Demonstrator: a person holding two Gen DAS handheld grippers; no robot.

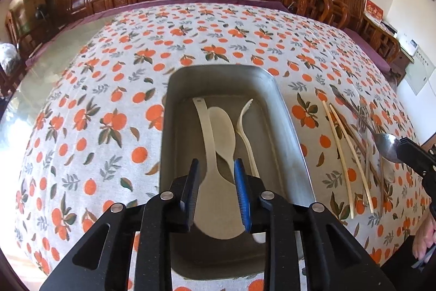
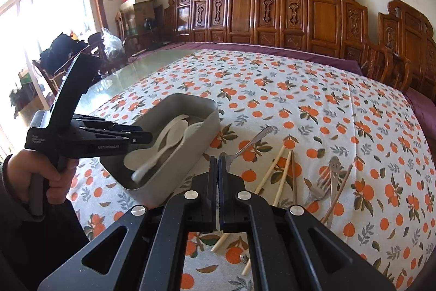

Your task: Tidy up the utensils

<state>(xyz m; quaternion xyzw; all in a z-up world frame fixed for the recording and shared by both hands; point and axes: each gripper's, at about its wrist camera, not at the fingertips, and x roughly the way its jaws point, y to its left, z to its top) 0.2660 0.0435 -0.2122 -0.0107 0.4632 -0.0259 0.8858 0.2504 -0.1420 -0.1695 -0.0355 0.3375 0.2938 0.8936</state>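
Oranges cover the tablecloth point(image 1: 109, 89) under your grey metal tray point(image 1: 283, 111) — three white plastic spoons point(image 1: 222, 132) lie inside it. Your left gripper point(image 1: 215, 168) hangs over the tray, jaws a little apart, holding nothing. Your right gripper point(image 2: 218, 162) is pinched tight on a metal spoon point(image 1: 388, 145) — chopsticks point(image 1: 338, 152) lie beside it.
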